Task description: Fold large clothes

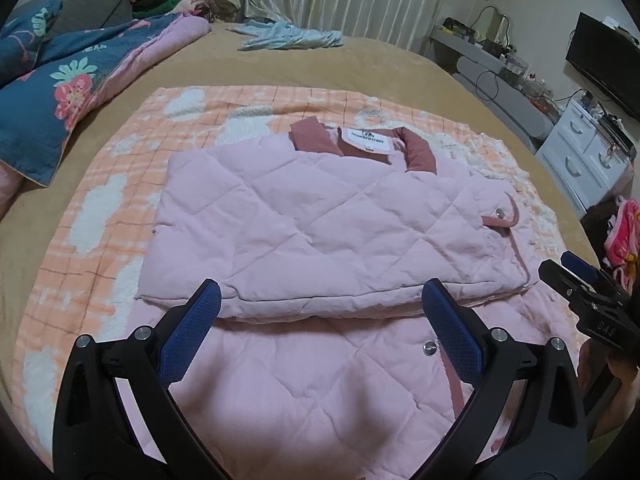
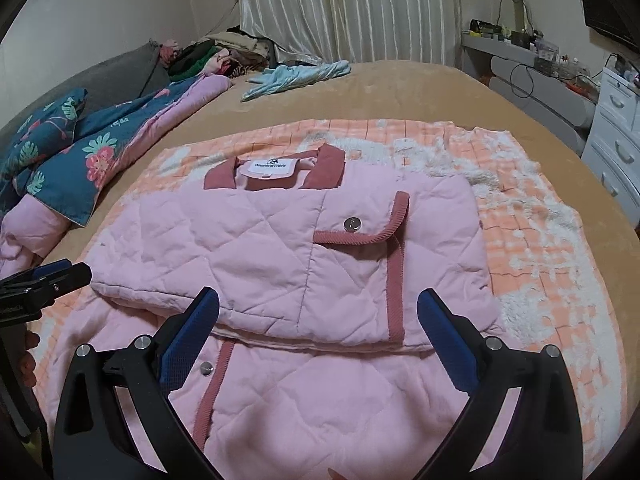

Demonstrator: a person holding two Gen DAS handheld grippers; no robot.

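A: Pink quilted cotton, item one: a padded jacket (image 1: pixel 320 216) with dusty-rose corduroy trim, lying on the peach checked blanket (image 1: pixel 100 184) that covers the tan bedspread (image 1: pixel 360 68). Collar and label at the blanket's far side; hem nearest us.

B: Condition?

A: Part-folded. An upper layer has been laid across the body, its lower edge forming a ridge midway down the jacket (likely so the bulk squares up before a final fold). Snap button (image 2: pixel 351 223) and trimmed flap face up.

B: Tools?

A: Left gripper (image 1: pixel 320 316): blue pads spread wide, holding nothing, poised just above the ridge. Right gripper (image 2: pixel 318 320): likewise wide apart, empty, over the same ridge beside the trim.

B: Reason for that placement?

A: My judgement: both are set to pinch the near hem and carry it toward the collar.

B: Other lots?

A: Floral quilt (image 1: pixel 52 80) and a light-blue garment (image 1: pixel 292 36), well apart from the blanket.
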